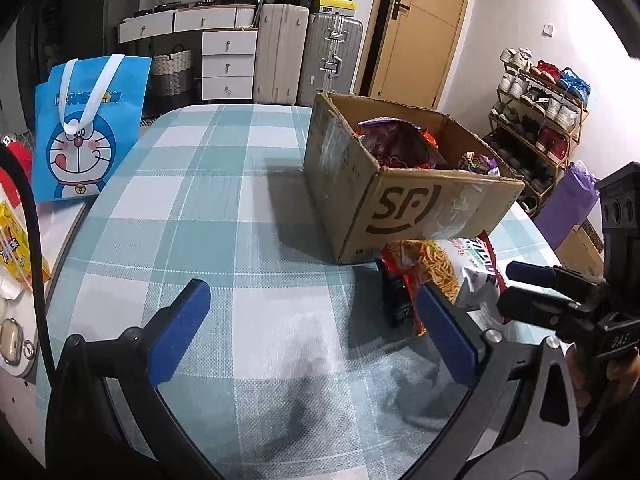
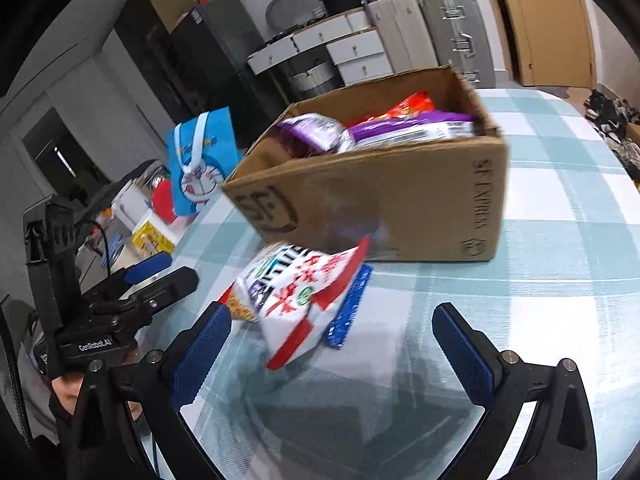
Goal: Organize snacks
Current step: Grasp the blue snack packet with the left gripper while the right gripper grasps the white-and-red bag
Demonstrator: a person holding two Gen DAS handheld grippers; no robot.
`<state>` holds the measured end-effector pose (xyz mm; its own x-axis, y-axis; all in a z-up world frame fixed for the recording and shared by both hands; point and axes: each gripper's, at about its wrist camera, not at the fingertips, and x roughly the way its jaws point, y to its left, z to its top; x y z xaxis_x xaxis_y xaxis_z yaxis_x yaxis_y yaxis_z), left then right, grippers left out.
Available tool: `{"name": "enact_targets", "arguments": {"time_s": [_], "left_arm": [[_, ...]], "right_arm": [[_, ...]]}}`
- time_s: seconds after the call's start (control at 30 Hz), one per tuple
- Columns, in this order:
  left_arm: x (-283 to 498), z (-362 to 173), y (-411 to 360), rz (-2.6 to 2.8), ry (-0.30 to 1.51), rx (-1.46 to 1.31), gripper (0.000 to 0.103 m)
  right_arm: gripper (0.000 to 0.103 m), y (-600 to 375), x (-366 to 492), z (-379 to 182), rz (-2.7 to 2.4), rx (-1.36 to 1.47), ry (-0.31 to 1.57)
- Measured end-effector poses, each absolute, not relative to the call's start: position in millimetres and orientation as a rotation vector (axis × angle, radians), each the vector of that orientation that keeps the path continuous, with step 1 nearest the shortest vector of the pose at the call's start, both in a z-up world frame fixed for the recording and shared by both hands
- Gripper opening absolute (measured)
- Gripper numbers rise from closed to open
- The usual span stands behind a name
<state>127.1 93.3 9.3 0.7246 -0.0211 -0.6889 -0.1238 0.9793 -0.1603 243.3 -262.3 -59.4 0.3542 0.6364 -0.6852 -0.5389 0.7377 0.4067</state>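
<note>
Both the left gripper (image 1: 316, 332) and right gripper (image 2: 332, 344) are hovering with jaws spread wide, gripping nothing. Snack bags (image 2: 296, 300) are lying beside the cardboard box (image 2: 400, 200) on the checked tablecloth (image 1: 200, 200).

The cardboard box (image 1: 404, 184) stands on the desk (image 1: 224, 208) with snack packets (image 2: 384, 128) inside. A snack bag (image 2: 296, 300) lies just before it. At ten o'clock, a tote bag (image 1: 86, 128) stands at the desk's edge.
</note>
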Motion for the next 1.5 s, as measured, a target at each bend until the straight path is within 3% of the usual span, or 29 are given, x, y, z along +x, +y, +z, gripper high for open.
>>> {"name": "enact_targets", "arguments": {"time_s": [0.5,0.87,0.93,1.13,1.5], "left_arm": [[121,6,114,0.09,0.76,-0.249,0.103],[119,7,114,0.076,0.76,-0.251,0.103],[119,7,114,0.075,0.761,-0.252,0.103],[121,6,110,0.071,0.765,-0.245,0.103],[123,4,99,0.044,0.776,-0.238,0.103]], "right_arm": [[0.101,-210,247,-61,0.802,0.085,0.955],[0.072,-210,255,-69,0.798,0.13,0.981],[0.062,-216,253,-68,0.809,0.143,0.971],[0.055,-227,247,-64,0.842,0.17,0.94],[0.055,-269,228,-40,0.787,0.15,0.821]]}}
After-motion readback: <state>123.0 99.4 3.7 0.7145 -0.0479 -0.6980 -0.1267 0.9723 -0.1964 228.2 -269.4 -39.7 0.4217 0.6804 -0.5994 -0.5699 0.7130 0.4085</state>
